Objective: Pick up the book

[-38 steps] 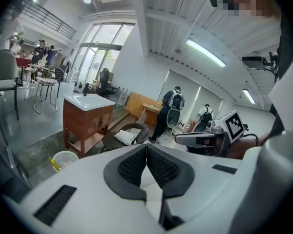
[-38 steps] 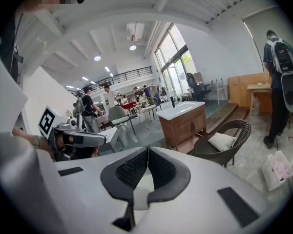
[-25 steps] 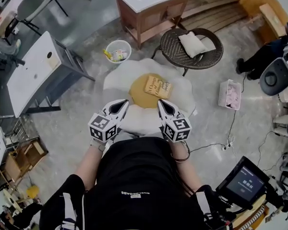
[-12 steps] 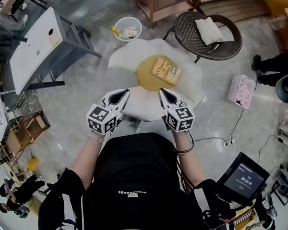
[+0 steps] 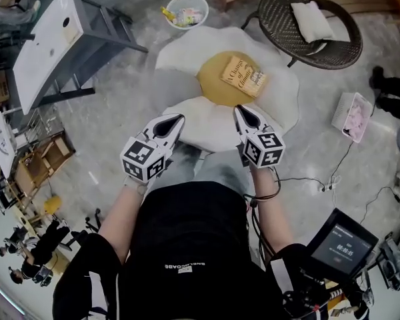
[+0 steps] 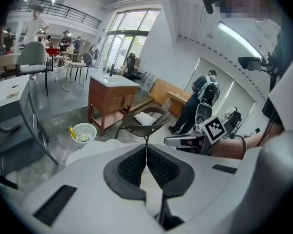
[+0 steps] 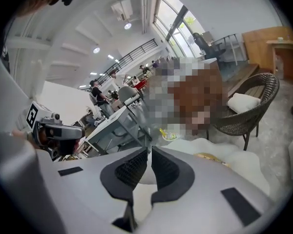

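Grey concrete floor (image 5: pixel 113 145) is covered at mid-frame by a white egg-shaped rug (image 5: pixel 187 52); the book (image 5: pixel 243 77) is laid on its yellow yolk (image 5: pixel 213 92), at 1 o'clock. A wicker chair (image 5: pixel 280 12) is seen at 2 o'clock, a waste basket (image 5: pixel 187 10) at 12, a white table (image 5: pixel 47 45) at 10. The left gripper (image 5: pixel 179 117) and right gripper (image 5: pixel 240 110) are pressed together, empty, over the rug's near edge.

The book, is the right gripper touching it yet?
Apart. The head view shows the right gripper stopping short of the book, with bare rug visible between its tip and the book.
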`<act>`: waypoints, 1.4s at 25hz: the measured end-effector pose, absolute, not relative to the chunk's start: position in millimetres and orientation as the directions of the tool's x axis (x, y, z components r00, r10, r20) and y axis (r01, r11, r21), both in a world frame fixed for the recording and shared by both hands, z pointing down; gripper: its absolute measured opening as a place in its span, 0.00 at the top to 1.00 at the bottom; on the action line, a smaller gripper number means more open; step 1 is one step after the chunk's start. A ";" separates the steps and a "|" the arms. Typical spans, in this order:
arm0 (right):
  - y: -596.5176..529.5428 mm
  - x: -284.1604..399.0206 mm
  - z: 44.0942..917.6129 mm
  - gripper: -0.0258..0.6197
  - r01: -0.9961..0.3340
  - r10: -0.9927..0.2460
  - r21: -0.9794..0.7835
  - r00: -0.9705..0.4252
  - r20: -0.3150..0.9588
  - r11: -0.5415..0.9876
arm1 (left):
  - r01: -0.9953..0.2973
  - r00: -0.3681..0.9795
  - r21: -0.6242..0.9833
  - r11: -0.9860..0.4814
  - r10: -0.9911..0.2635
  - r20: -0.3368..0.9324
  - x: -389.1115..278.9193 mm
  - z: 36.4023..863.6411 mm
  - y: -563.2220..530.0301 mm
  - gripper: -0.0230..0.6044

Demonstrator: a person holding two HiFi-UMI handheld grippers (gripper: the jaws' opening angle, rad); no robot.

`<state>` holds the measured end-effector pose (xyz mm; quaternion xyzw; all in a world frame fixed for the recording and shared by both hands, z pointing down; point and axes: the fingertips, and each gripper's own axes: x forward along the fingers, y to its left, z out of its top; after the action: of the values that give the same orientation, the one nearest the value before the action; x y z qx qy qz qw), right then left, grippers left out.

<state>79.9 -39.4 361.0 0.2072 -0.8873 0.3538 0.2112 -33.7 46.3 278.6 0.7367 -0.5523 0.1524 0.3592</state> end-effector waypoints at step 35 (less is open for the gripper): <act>-94.8 147.4 657.8 0.92 -0.687 -0.234 -0.668 -0.726 0.646 0.287 | -0.890 0.334 0.452 0.054 -0.598 0.729 -18.4 512.2 75.5 0.94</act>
<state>147.4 -94.8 657.8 0.2985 -0.7717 0.5174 0.2186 -18.4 75.5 512.2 0.6697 -0.5556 0.1563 0.4673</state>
